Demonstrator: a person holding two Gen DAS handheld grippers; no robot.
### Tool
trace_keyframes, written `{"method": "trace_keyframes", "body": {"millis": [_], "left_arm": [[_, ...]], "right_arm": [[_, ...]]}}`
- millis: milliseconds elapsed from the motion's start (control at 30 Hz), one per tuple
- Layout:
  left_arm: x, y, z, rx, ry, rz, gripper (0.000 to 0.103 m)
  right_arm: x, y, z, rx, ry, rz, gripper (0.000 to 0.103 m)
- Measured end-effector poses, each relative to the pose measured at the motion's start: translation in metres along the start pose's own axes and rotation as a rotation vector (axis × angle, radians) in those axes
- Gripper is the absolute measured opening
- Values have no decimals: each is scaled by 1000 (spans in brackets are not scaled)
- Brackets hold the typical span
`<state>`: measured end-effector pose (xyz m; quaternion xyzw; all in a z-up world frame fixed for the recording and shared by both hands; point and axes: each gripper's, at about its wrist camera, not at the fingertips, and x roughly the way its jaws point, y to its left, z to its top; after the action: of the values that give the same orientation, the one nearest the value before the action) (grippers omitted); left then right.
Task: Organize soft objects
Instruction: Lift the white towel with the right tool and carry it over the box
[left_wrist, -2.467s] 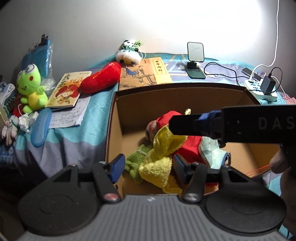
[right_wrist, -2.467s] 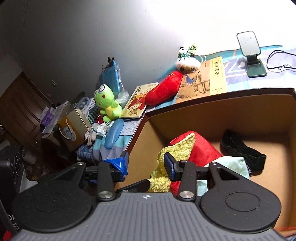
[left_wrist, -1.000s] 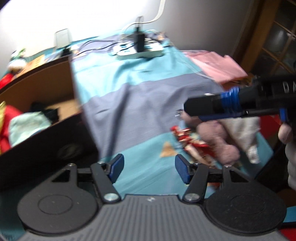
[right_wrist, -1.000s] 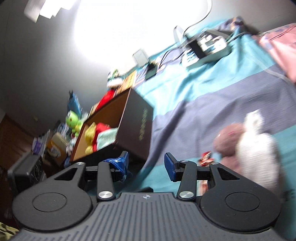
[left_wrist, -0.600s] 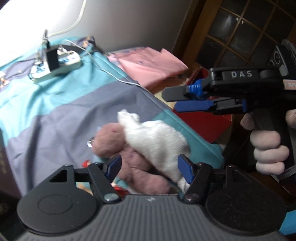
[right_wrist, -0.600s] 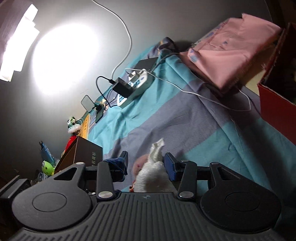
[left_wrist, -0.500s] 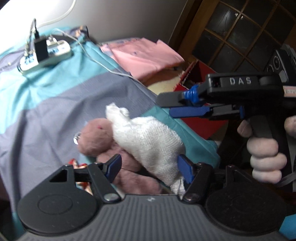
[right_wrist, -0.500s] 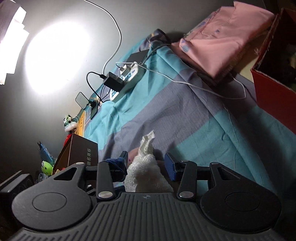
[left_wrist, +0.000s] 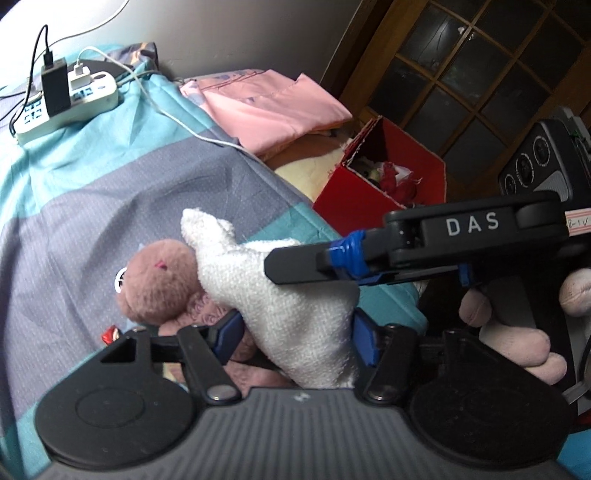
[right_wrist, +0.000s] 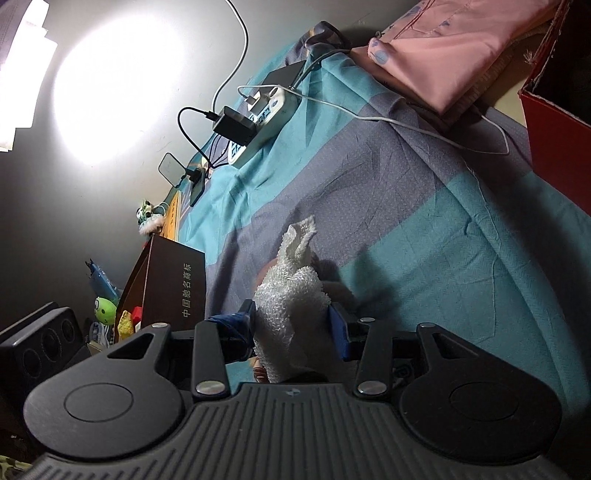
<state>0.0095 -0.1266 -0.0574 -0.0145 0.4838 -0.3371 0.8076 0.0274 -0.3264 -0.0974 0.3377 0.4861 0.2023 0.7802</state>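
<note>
A home bedroom: a bed under a striped sheet, folded pink bedding, a glazed wooden door.

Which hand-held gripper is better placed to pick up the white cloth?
Probably the right hand-held gripper: its jaws are closing, both fingers at the white cloth. The left hand-held gripper straddles it more loosely, closing too.

A bed in teal and grey sheets meets a pale wall; a dark wooden glazed door stands beside it.
</note>
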Motion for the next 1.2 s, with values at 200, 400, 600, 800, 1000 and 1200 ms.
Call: {"method": "trace_keyframes", "body": {"millis": [200, 400, 600, 800, 1000, 1200], "left_arm": [[-31, 2, 2, 26, -118, 16, 59], [-82, 20, 1, 22, -255, 85, 59], [-148, 63, -6, -13, -376, 178, 59], [-207, 119, -17, -45, -449, 280, 59], [-231, 191, -25, -126, -450, 292, 59], [-214, 259, -32, -218, -366, 257, 58]], "right_arm": [[-7, 35, 3, -78, -42, 30, 26], [10, 89, 9, -159, -76, 113, 26], [52, 159, 10, -249, -75, 221, 26], [106, 226, 4, -337, -62, 291, 26], [170, 269, -2, -390, -28, 256, 26], [222, 282, -18, -448, 7, 110, 26]]}}
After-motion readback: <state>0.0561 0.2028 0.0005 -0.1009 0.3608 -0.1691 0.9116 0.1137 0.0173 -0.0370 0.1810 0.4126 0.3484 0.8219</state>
